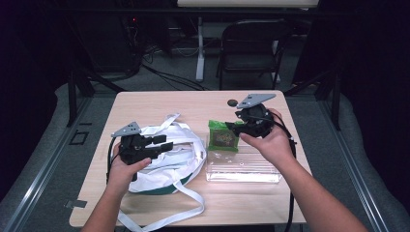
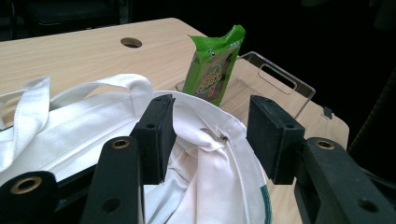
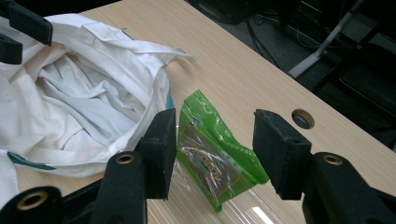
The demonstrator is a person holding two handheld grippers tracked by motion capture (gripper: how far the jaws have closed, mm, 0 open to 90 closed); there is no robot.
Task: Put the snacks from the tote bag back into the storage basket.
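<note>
Reaching in from the near edge of the wooden table (image 1: 251, 198), both forearms angled inward, each hand wrapped around a gripper. Left hand (image 1: 126, 170) low over the white cloth bag (image 1: 169, 159), left gripper (image 1: 162, 143) pointing across toward the centre, grey plate on top. Jaws set well apart, nothing clamped; between the left fingers (image 2: 156, 135) the bag's hemmed rim (image 2: 219, 135), near the pads but not pinched. Beyond those fingers, a green snack packet (image 2: 212, 70) standing upright at the edge of a clear plastic tray (image 2: 280, 79).

Right hand (image 1: 270, 140) raised higher, wrist bent, right gripper (image 1: 231, 126) aimed leftward at the packet's top. Jaws wide apart here too, gripping nothing; packet seen in the gap between the right fingers (image 3: 161, 149), closer to the left-hand pad, contact hard to judge. Bag heaped just beyond that same pad, tray beneath the packet's lower end.
</note>
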